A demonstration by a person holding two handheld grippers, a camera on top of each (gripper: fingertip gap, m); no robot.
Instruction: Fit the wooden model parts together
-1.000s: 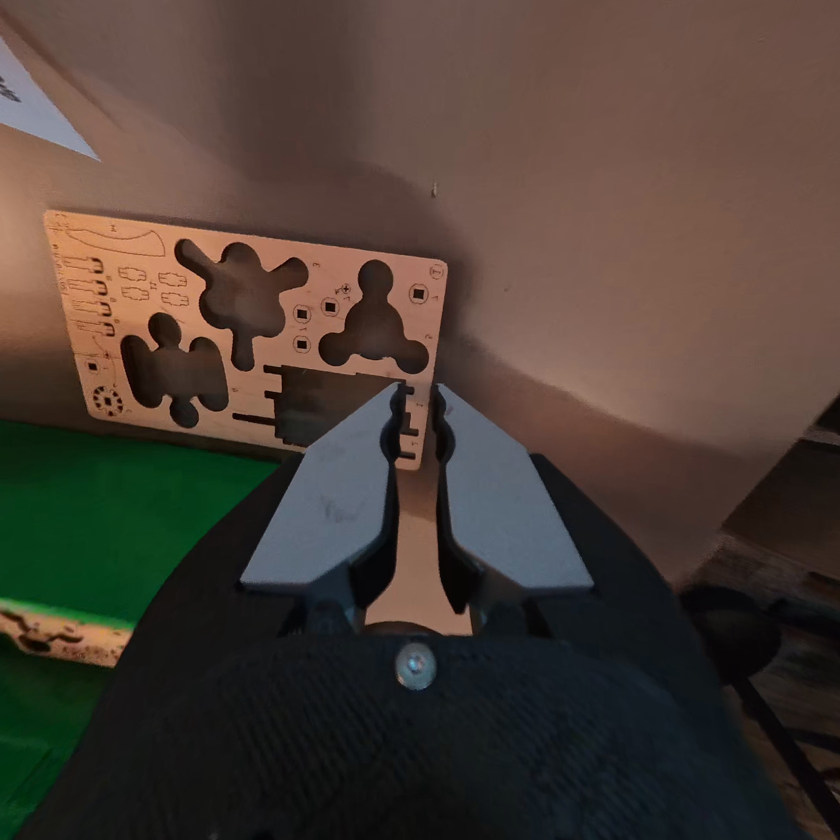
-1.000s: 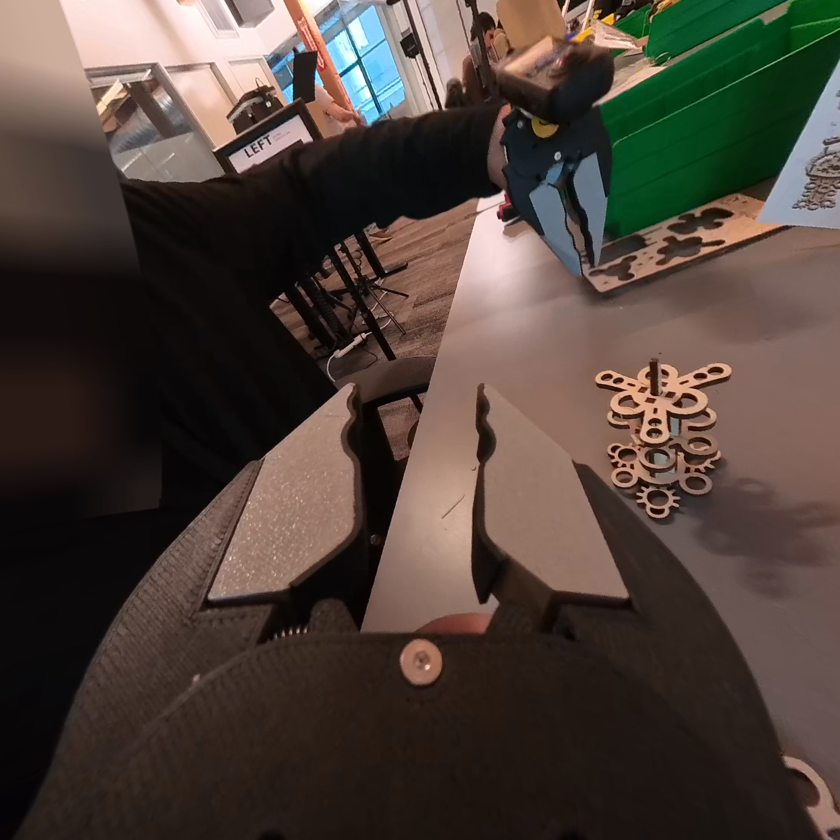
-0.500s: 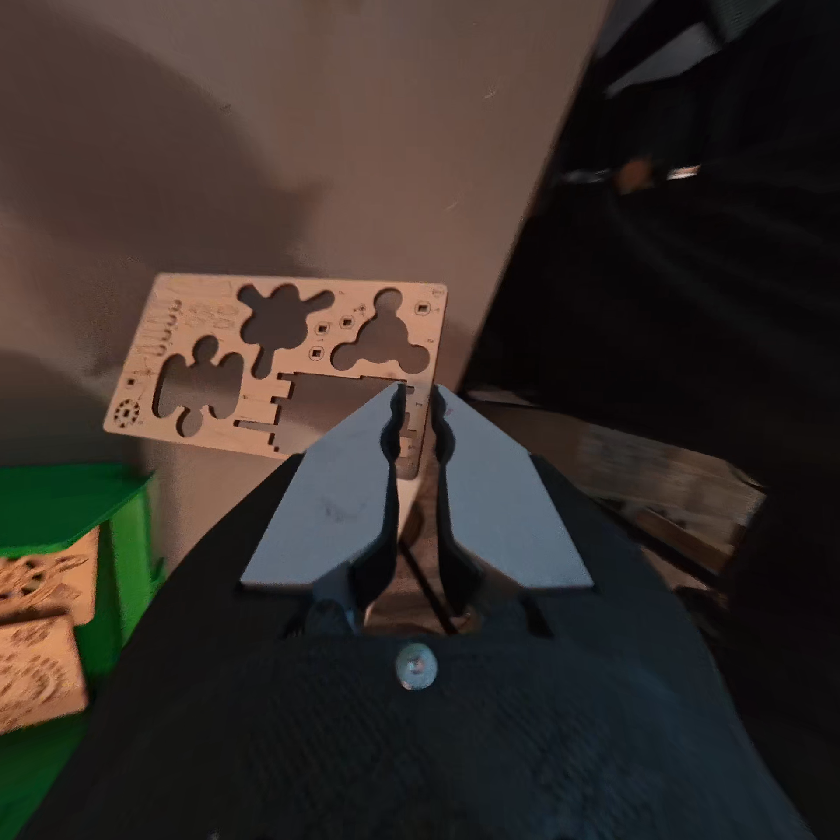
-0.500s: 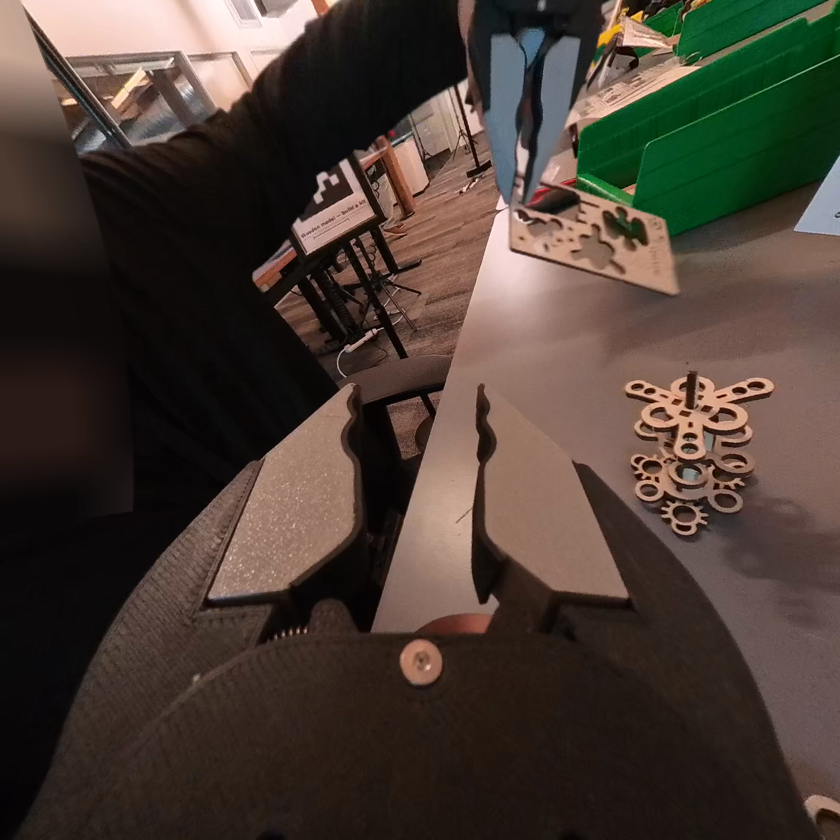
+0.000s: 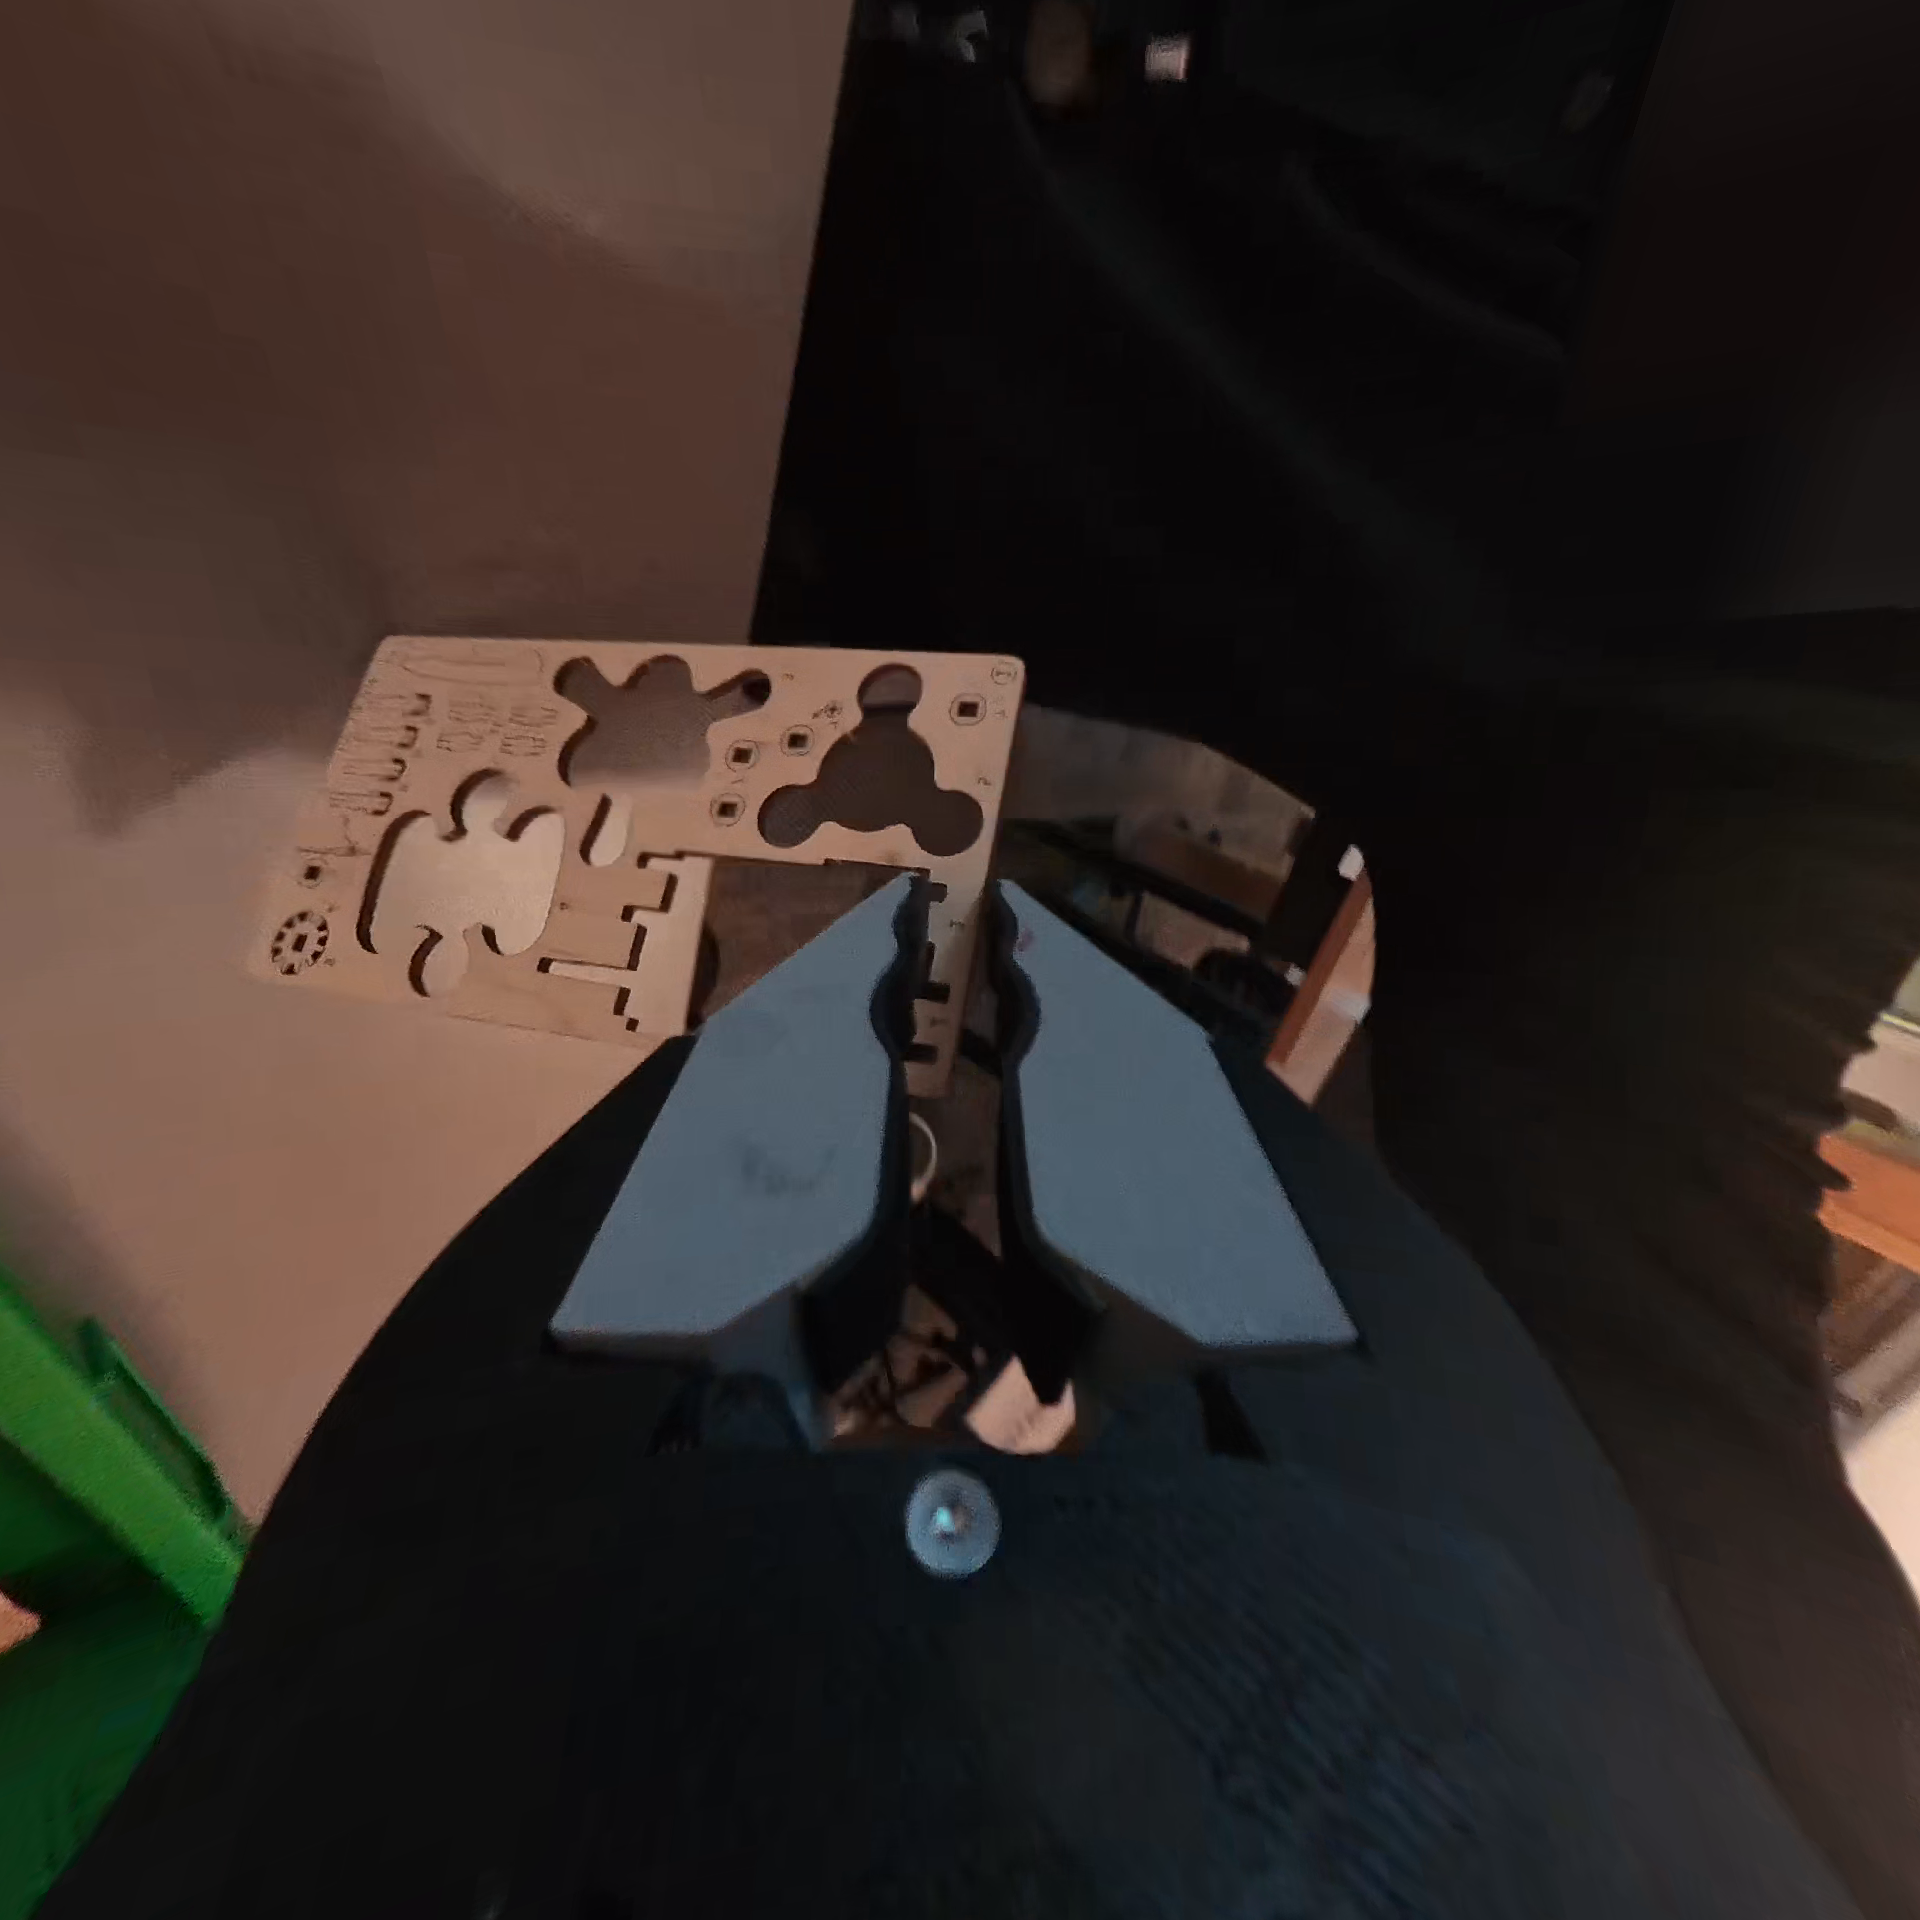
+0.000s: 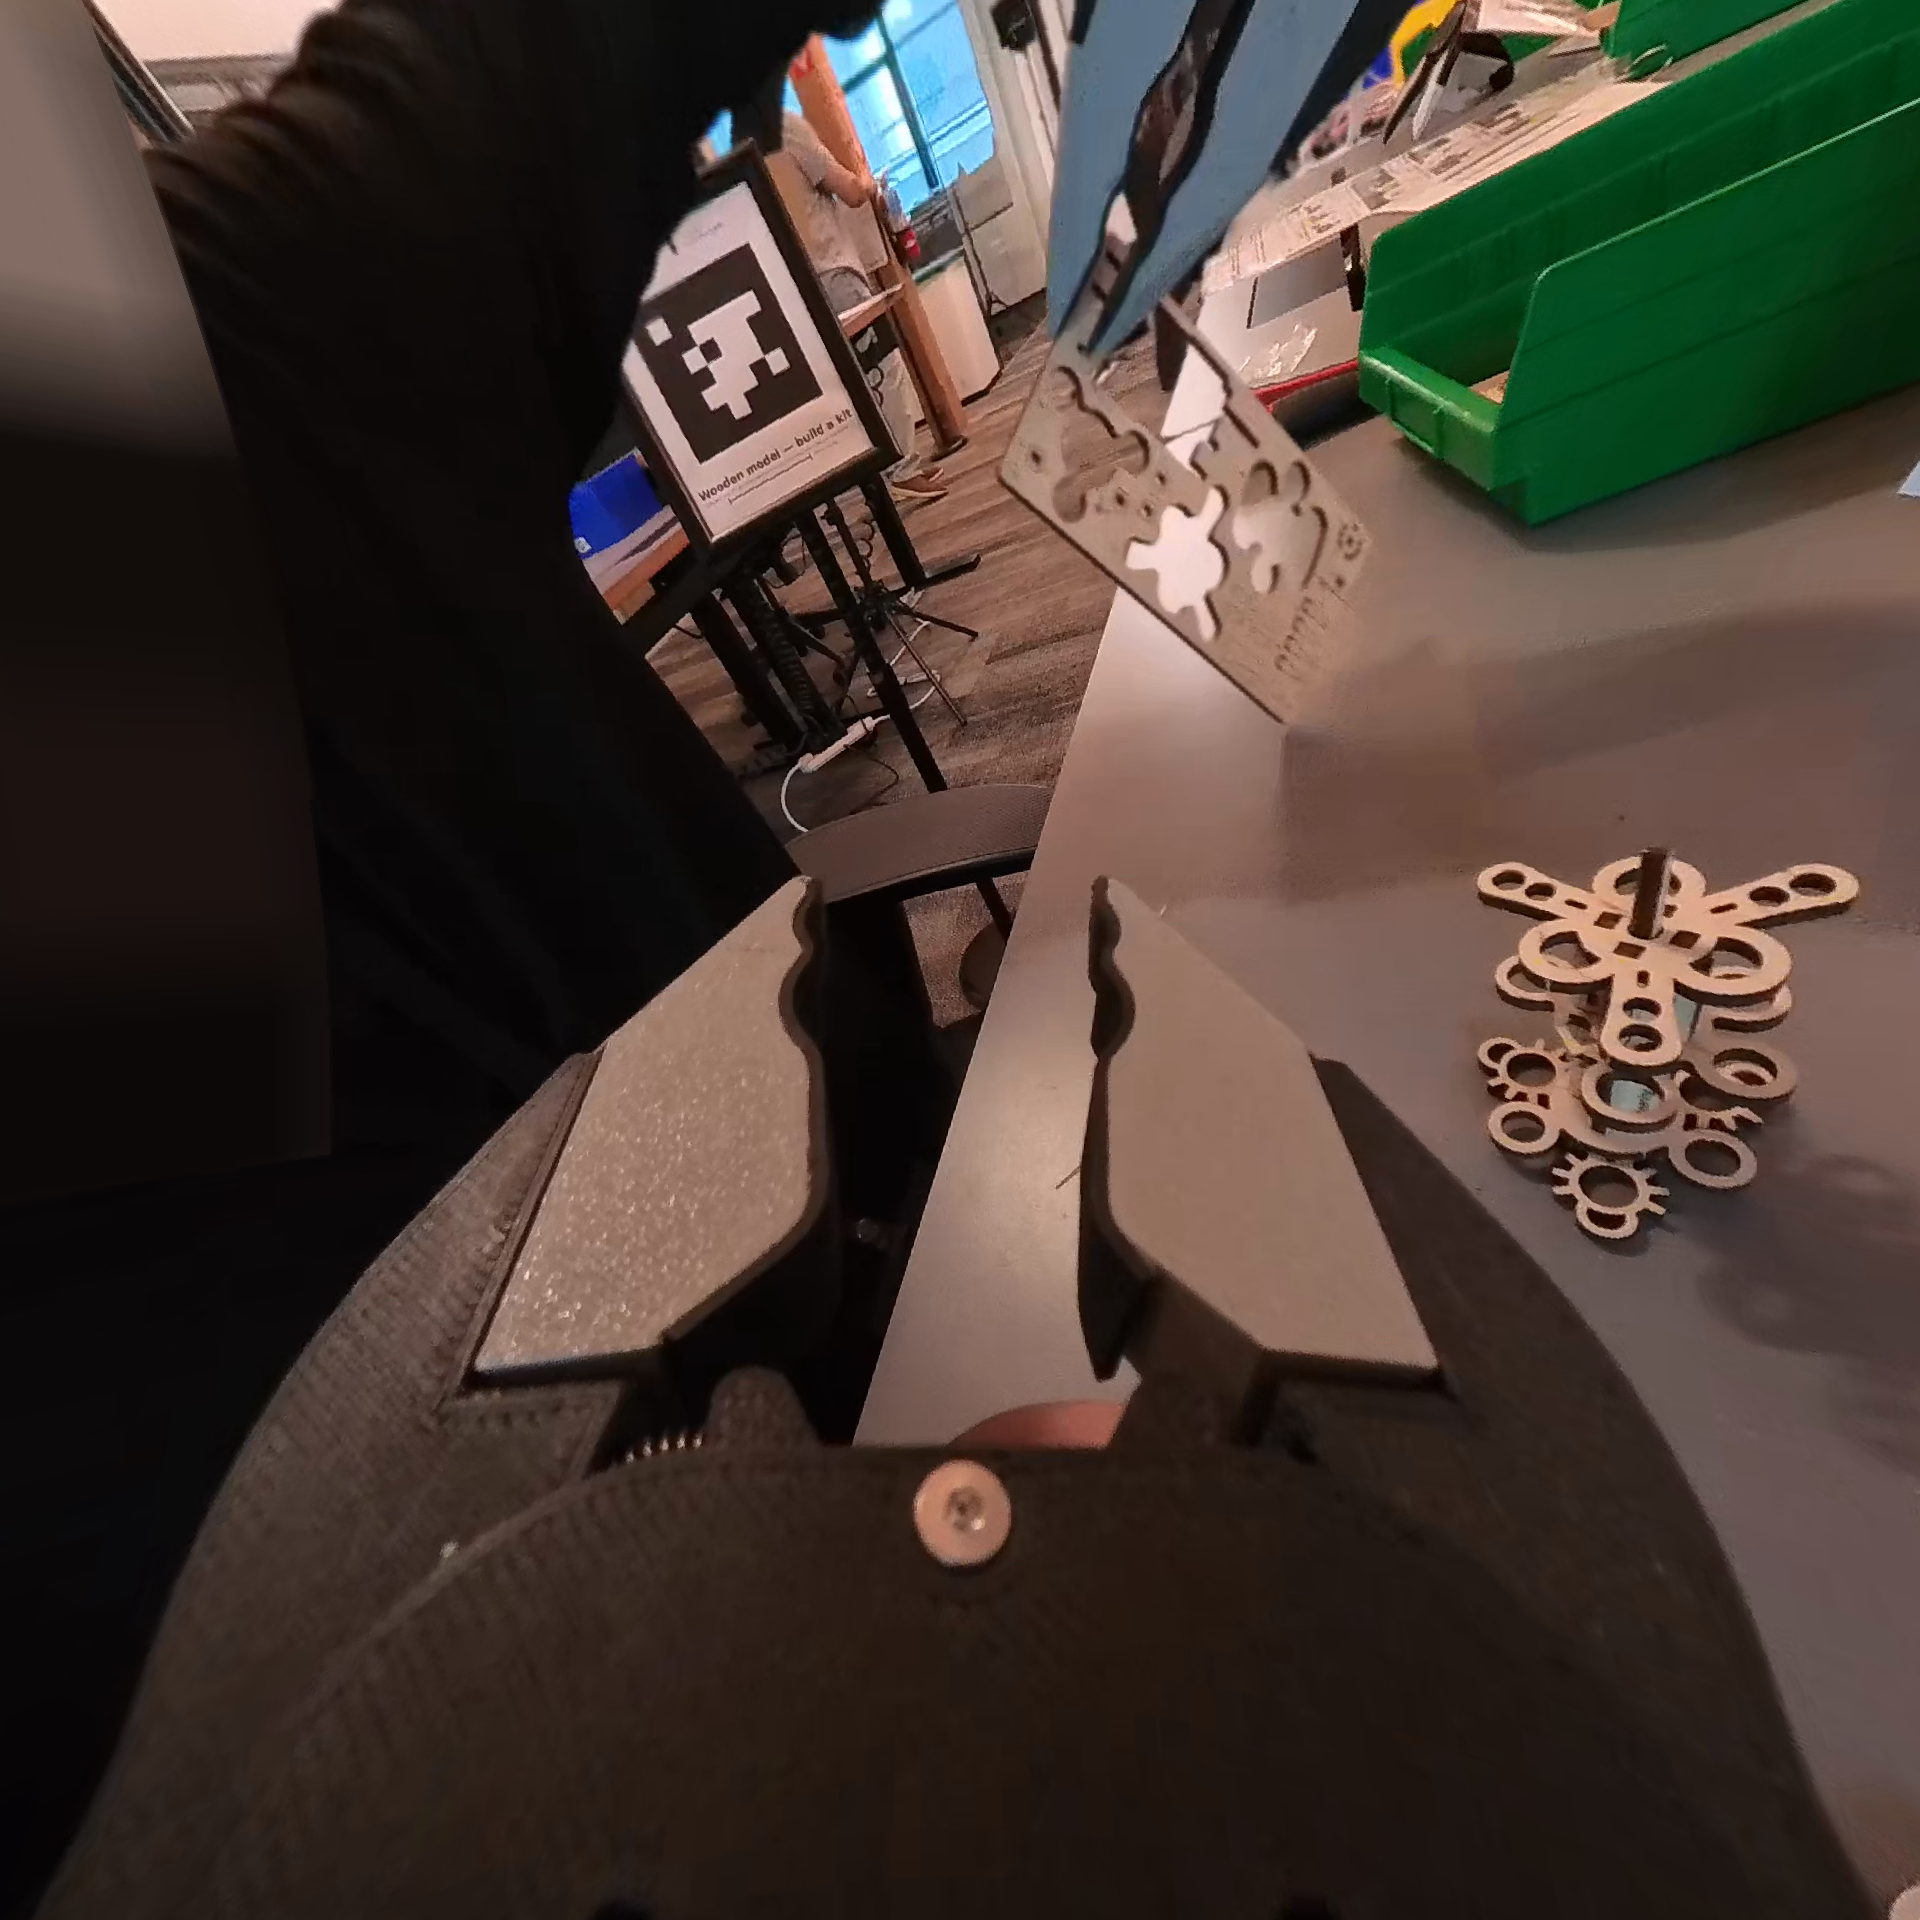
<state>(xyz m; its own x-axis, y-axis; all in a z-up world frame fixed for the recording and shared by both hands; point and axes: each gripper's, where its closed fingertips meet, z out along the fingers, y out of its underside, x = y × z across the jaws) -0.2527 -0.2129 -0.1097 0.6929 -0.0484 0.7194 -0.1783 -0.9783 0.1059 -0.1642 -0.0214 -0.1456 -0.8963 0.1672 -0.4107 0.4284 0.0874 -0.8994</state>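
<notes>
your left tongs (image 5: 954, 906) clamp wooden sheet (image 5: 665, 831) mid-air | right tongs (image 6: 951, 920) wide, empty | model (image 6: 1642, 1039) on worktop (image 6: 1558, 727), green bin (image 6: 1662, 281) behind

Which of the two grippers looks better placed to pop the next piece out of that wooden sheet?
The right gripper. It is open and empty near the wooden model, while the left gripper is shut on the wooden sheet, holding it in the air.
</notes>
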